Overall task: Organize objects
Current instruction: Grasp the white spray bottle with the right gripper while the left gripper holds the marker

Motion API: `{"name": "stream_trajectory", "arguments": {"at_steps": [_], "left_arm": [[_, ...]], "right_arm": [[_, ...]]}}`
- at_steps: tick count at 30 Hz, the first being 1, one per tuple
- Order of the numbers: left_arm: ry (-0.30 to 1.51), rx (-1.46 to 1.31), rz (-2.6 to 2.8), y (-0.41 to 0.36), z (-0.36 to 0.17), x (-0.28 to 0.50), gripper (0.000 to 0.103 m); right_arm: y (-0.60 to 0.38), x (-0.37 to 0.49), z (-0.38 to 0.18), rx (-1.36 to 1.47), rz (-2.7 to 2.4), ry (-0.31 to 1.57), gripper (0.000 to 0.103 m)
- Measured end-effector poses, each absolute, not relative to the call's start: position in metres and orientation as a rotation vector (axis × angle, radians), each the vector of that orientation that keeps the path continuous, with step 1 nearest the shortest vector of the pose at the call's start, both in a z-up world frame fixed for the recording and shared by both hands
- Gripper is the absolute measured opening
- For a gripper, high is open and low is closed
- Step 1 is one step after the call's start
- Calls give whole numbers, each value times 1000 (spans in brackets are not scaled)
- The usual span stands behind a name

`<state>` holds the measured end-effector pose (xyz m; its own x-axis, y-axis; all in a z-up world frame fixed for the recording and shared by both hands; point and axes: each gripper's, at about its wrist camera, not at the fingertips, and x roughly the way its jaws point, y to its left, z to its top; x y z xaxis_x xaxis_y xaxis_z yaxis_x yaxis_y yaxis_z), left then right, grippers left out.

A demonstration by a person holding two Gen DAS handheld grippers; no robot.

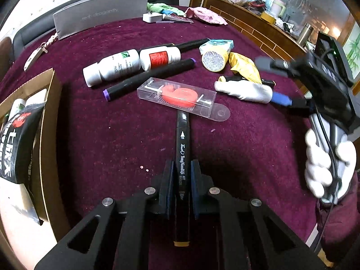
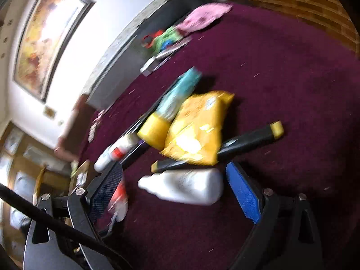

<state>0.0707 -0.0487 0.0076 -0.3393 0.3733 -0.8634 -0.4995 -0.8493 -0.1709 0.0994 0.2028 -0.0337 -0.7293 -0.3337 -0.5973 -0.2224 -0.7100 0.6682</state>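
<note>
**Marker held, bottle not yet gripped**

Left wrist view: a black art marker [image 1: 182,157] is clamped between the narrowly closed pads of the left claw [image 1: 182,175], pointing straight ahead, its far end reaching to or under a clear plastic case [image 1: 180,97] with a red item inside. An open cardboard box [image 1: 46,121], already holding a black packet and other items, is seen at the left edge of the maroon-covered bench [image 1: 112,139]. Two white bottles [image 1: 132,64], two more black markers [image 1: 150,76], a yellow-rimmed round container [image 1: 213,59] and a yellow snack packet [image 1: 244,67] lie loose beyond the case.

In the right wrist view, heavily blurred, the right claw [image 2: 175,189] is spread wide around a white bottle [image 2: 184,187] lying on its side; nothing is yet held, and whether the pads touch it cannot be told. A yellow-capped marker [image 2: 247,141] lies just behind the bottle, partly under the snack packet.

Several risks are judged likely. The marker could be dragged against the clear case if it is swung toward the box without being lifted first. Being gripped near its rear end, it could pivot or slip. The bottle, round and on its side, could be rolled away or squeezed out if the wide claw is closed off-centre, and the marker behind it could be nudged. The blur suggests fast movement, by which a misjudged closure would be made more probable.
</note>
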Motion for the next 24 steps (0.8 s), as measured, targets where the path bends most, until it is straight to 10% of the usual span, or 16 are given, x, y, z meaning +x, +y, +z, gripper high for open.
{"name": "stream_trajectory", "arguments": {"at_steps": [13,20,23,24], "left_arm": [[178,-1361,2265,-28,3,52,12],[323,-1217,2356,-4,-5,71,41],[288,-1242,2330,-7,-2,72,33],[263,-1250,2321,-12,0,72,11]], "right_arm": [[150,109,3,1332,-2742,-626,93],[113,91,-9,1488,-2834,-353,67],[104,84,-18,1544,-2840,-293,61],[102,83,-20,1559,-2839,-280,59]]}}
